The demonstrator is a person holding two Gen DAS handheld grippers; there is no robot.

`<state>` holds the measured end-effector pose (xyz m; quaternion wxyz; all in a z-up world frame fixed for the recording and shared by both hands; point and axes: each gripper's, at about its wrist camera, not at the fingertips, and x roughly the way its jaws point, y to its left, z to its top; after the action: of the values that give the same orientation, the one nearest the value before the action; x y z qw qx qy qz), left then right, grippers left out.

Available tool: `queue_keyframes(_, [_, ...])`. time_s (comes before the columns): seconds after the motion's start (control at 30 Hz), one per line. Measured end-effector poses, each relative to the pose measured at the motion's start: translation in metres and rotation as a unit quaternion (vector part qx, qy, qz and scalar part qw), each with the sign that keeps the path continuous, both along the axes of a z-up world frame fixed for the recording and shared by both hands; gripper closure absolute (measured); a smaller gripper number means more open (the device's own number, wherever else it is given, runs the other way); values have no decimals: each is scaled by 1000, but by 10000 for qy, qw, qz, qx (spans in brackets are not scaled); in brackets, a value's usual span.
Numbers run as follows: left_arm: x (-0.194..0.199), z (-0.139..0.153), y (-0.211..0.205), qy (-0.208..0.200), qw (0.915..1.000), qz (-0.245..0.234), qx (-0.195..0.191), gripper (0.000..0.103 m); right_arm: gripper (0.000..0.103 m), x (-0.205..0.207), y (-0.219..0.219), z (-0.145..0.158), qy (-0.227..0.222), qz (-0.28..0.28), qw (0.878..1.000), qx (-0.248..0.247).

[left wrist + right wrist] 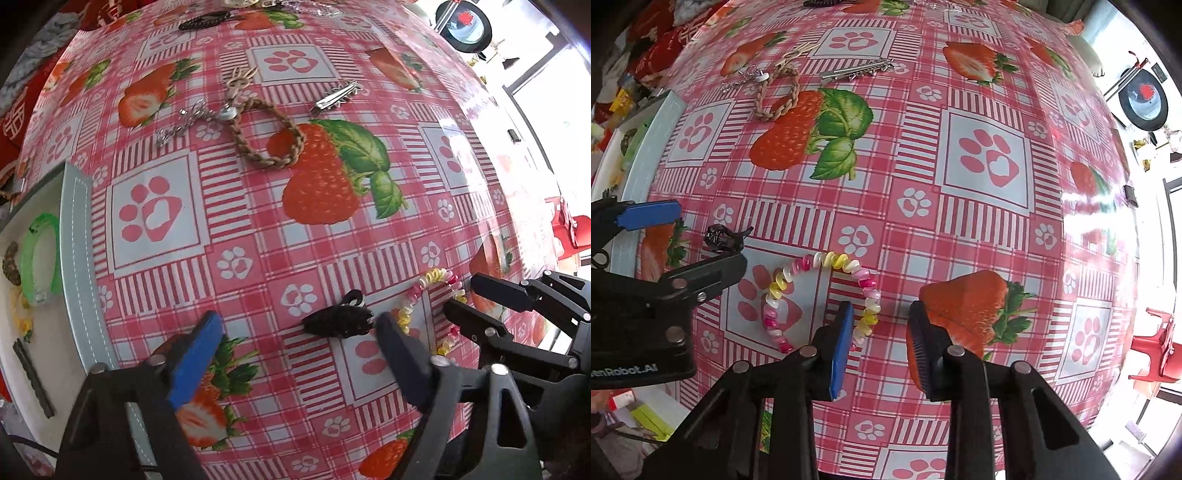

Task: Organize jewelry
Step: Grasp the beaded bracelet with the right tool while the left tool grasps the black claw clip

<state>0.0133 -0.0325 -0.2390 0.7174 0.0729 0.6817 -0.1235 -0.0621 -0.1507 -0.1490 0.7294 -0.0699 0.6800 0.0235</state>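
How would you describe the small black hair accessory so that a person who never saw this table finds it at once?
On the strawberry and paw-print tablecloth, look beside the grey tray. The small black fuzzy clip lies between the fingers of the left hand-held gripper, next to the pastel spiral bracelet. It is the only dark, furry piece nearby.

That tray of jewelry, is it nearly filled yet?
Partly. A green bangle already lies in the tray. Each hand-held gripper is open over a piece: left at the black clip, right at the coil bracelet. The braided bracelet and silver clip remain.
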Motion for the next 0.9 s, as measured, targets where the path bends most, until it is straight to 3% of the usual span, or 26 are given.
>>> queue_keyframes(0.1, [1, 2, -6, -51, 10000, -53, -25, 29, 71, 0, 3, 0, -6, 7, 10000, -19])
queue_keyframes(0.2, [3, 5, -9, -60, 9999, -92, -90, 47, 80, 0, 5, 0, 6, 3, 10000, -7])
queue_keyframes(0.23, [3, 6, -9, -57, 9999, -104, -100, 59, 86, 0, 6, 0, 13, 7, 10000, -7])
queue_keyframes(0.33, [5, 9, -9, -11, 9999, -70, -153, 61, 91, -2, 10, 0, 31, 33, 10000, -6])
queue_keyframes(0.4, [5, 11, -8, 20, 9996, -10, -287, 70, 93, -2, 10, 0, 53, 11, 10000, 28])
queue_keyframes(0.7, [4, 25, 6, 68, 9972, 337, -657, 74, 94, 11, -5, 11, 119, -396, 9971, 634])
queue_keyframes(0.73, [4, 28, 8, 46, 9971, 349, -679, 82, 94, 13, -6, 14, 106, -434, 9966, 689])
queue_keyframes(0.77, [4, 31, 10, 39, 9968, 365, -708, 84, 94, 16, -8, 17, 91, -469, 9960, 750])
queue_keyframes(0.9, [5, 39, 21, -30, 9962, 445, -753, 84, 94, 24, -11, 25, 51, -530, 9949, 858])
